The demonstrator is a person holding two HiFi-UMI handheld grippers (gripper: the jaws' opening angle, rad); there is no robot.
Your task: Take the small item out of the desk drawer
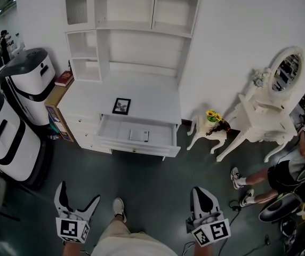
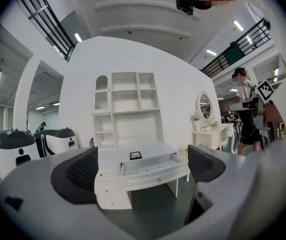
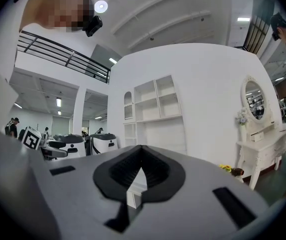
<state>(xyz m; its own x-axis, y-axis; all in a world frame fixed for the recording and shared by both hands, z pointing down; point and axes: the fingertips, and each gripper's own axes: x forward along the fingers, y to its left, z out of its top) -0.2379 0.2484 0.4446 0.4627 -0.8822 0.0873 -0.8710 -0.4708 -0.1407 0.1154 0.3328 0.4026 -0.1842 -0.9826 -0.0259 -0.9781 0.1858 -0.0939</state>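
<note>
Left gripper [image 1: 79, 195]: the jaws stand wide apart with nothing between them.
Right gripper [image 1: 202, 191]: the jaws are pressed together and hold nothing.
Drawer [image 1: 136, 146]: it is pulled out from the front edge of the desk [image 1: 88, 97].
Small item [image 1: 139, 135]: flat and pale, it lies on the drawer bottom, near the middle and closer to the front edge.
Direction: the item is straight ahead, well apart from both grippers; neither is clearly nearer.
Long axis: it seems to run along the drawer's front edge, but the item is too small to be sure.
Next move: I judge the left gripper is the ready one, and it must go forward over the front edge.
</note>
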